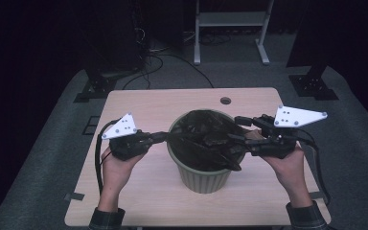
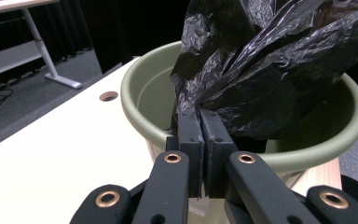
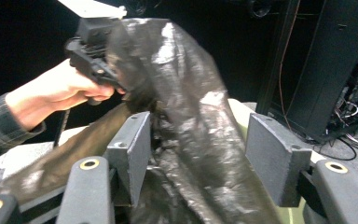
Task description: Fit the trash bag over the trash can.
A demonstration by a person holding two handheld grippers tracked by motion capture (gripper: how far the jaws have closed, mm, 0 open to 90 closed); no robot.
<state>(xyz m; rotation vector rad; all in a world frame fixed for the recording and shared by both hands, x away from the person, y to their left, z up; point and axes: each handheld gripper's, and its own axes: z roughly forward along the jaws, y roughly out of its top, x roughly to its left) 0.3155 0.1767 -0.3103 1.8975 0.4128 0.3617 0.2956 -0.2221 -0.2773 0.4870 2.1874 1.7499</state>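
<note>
The bin [image 1: 203, 175] stands near the middle of the table [image 1: 139, 103], a little toward the person's edge, with bare tabletop on every side of it. The widest open stretch lies behind it, running up to the small round hole [image 1: 225, 100] near the far edge. At the sides the room is tighter: each hand sits just beside the bin's rim, the right hand [image 1: 287, 165] close to the table's right edge, the left hand [image 1: 117, 167] with somewhat more wood around it. Grey carpet [image 1: 52, 158] surrounds the table, and a white desk frame [image 1: 230, 28] stands well beyond it.

The black bag [image 1: 211, 139] is thin, crinkled plastic, glossy where light catches it. It sits in the mouth of the bin, bunched and rumpled, partly rising above the rim and stretched loosely between the two tools, with one fold hanging over the near rim.

The left gripper [image 2: 200, 135] has its jaws pressed together on a gather of the bag right at the bin's rim. The right gripper [image 3: 196, 154] has its jaws spread apart, the bag draped between them, lying against one pad and clear of the other. The bin itself is pale green with a ribbed wall.
</note>
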